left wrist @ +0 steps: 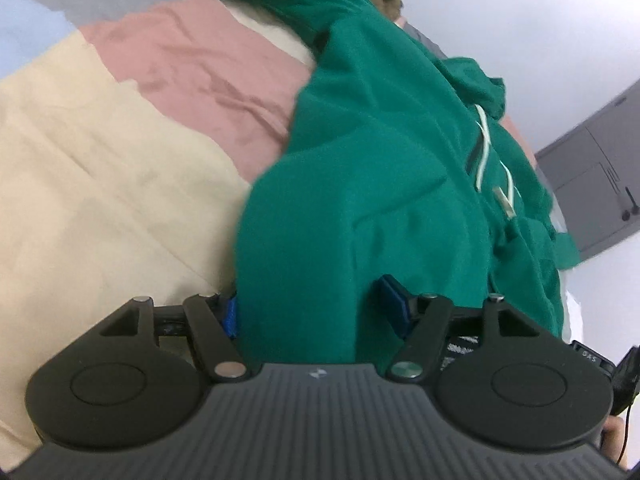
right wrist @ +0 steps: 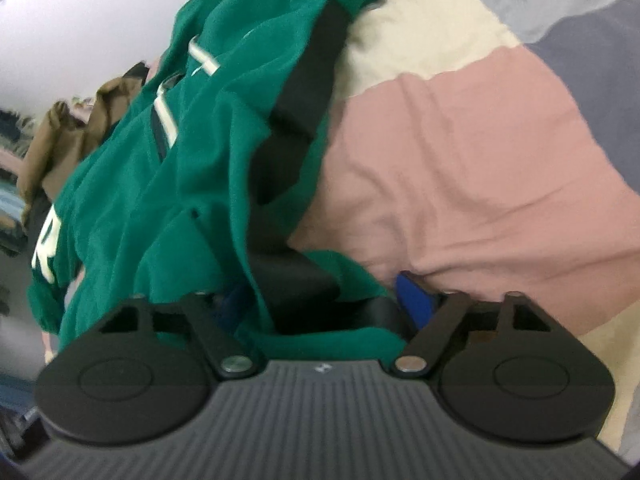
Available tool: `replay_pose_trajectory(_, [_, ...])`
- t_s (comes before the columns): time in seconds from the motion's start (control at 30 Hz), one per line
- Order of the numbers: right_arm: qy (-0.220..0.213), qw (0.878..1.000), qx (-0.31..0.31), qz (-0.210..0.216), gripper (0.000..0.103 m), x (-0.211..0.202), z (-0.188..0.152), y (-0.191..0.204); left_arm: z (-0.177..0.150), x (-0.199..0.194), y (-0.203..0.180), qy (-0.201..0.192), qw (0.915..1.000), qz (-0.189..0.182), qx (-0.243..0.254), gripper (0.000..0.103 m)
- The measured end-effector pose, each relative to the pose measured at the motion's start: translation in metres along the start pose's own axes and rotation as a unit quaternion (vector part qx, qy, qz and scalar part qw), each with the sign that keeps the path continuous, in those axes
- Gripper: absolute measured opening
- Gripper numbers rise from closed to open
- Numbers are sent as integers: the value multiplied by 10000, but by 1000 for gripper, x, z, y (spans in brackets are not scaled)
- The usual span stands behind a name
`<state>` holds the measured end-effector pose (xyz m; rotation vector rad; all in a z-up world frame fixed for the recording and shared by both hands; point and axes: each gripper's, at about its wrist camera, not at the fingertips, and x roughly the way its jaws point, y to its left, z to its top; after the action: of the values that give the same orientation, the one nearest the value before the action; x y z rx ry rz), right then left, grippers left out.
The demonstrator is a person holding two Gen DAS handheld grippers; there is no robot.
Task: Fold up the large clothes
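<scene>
- Colour-blocked bedding, a soft quilt (left wrist: 120, 160) in cream, dusty pink, grey and pale blue patches, serves as the work surface, with a plain white wall behind it.
- Across the quilt lies a large green hooded sweatshirt (left wrist: 360, 152) with white drawstrings, black trim and white lettering, rumpled and part-lifted.
- With fabric bunched between its blue-padded fingers, the left gripper (left wrist: 308, 308) appears clamped on a green edge.
- The right gripper (right wrist: 320, 304) likewise pinches green-and-black cloth; both holds probably serve to raise and spread the garment for folding.
- Beyond the bed sit a grey cabinet (left wrist: 592, 176) and a heap of brown clothing (right wrist: 72, 128).
</scene>
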<state>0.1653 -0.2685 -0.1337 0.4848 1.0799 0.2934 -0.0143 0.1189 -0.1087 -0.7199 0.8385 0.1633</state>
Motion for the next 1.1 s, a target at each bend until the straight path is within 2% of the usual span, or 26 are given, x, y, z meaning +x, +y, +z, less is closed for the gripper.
replay_pose_trajectory(0.03, [76,9996,-259,40,59,-1,-3,9,-3,0,-2,-8,10000,-57,81,60])
replay_pose_trajectory(0.07, [110,9992,-372,66,44,-3,-5,14,-3,0,-2,6,9999,-119,99,43])
replay_pose_trajectory(0.1, [148,9987,-471,89,32,-7,-7,19,-3,-2,-2,41,9998,-184,59,30])
replay_pose_trajectory(0.17, [100,9983,-575,83,27,-20,-10,26,1,-10,-3,87,9993,-371,52,20])
replay_pose_trajectory(0.23, [-101,9975,-675,184,23,-45,-12,34,6,-27,-6,7,9979,-635,135,15])
replay_pose_trajectory(0.33, [-400,9960,-696,388,18,-90,-8,39,19,-57,-6,-105,9923,-1229,86,11])
replay_pose_trajectory(0.4, [-588,9949,-739,349,16,-118,-4,42,26,-70,-4,-109,9896,-1436,53,10])
replay_pose_trajectory(0.47, [-616,9944,-839,176,16,-134,-5,45,31,-74,3,-24,9895,-1444,-10,10])
replay_pose_trajectory(0.53, [-500,9938,-993,-53,16,-137,-8,42,32,-71,11,63,9929,-1192,9,10])
replay_pose_trajectory(0.73, [148,9933,-773,-850,16,-84,-9,24,20,-30,34,592,9976,-339,129,10])
replay_pose_trajectory(0.77, [150,9926,-766,-926,16,-79,-9,27,16,-22,35,667,9974,-220,162,11])
replay_pose_trajectory(0.87, [226,9875,-935,-1250,17,-65,-11,36,11,-14,34,646,9975,-81,293,11])
replay_pose_trajectory(0.97, [272,9866,-918,-1324,19,-60,-8,36,16,-16,31,691,9973,-12,254,14])
replay_pose_trajectory(1.03, [290,9880,-785,-1300,24,-63,-6,31,23,-22,27,648,9976,128,224,25])
replay_pose_trajectory(1.07, [271,9888,-682,-1301,32,-65,-4,28,27,-25,23,588,9975,264,281,42])
replay_pose_trajectory(1.1, [239,9891,-607,-1321,45,-68,-3,27,31,-31,20,508,9974,402,314,57])
